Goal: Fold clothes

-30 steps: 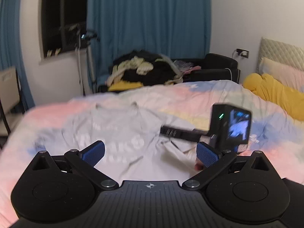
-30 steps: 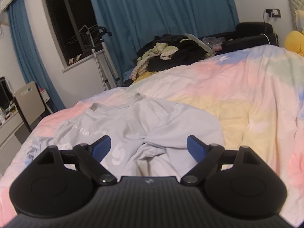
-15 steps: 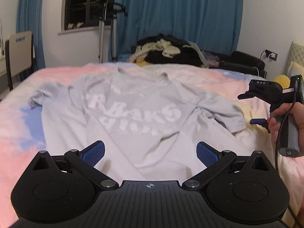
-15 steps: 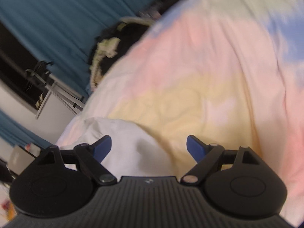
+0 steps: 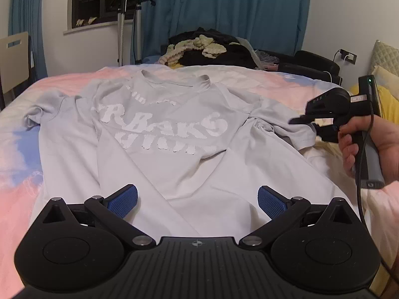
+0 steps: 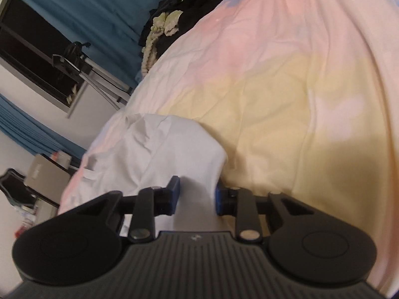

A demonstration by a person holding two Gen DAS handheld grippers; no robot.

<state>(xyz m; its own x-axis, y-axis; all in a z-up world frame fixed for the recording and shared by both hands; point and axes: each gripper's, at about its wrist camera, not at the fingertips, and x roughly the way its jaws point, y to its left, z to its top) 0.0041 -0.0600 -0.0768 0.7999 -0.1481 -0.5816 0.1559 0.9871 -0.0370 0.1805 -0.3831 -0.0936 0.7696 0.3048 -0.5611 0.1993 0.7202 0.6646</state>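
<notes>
Pastel pink, yellow and blue bedding is covering the bed (image 5: pixel 286 84), which is filling most of both views and serving as the folding surface. Lying face up across the middle of the left view is the grey T-shirt (image 5: pixel 159 149), its white lettering showing and its collar pointing to the top of the frame, spread fairly flat, probably so the sides can be folded in. At the right edge, a hand (image 5: pixel 369 147) is gripping the right claw (image 6: pixel 197 196), which is closing on the shirt's sleeve (image 6: pixel 174 149), its pads pinching the cloth at the frame's lower middle, likely to lift it inward. Lower down, the left claw (image 5: pixel 197 201) is hovering apart over the hem, holding nothing.
</notes>
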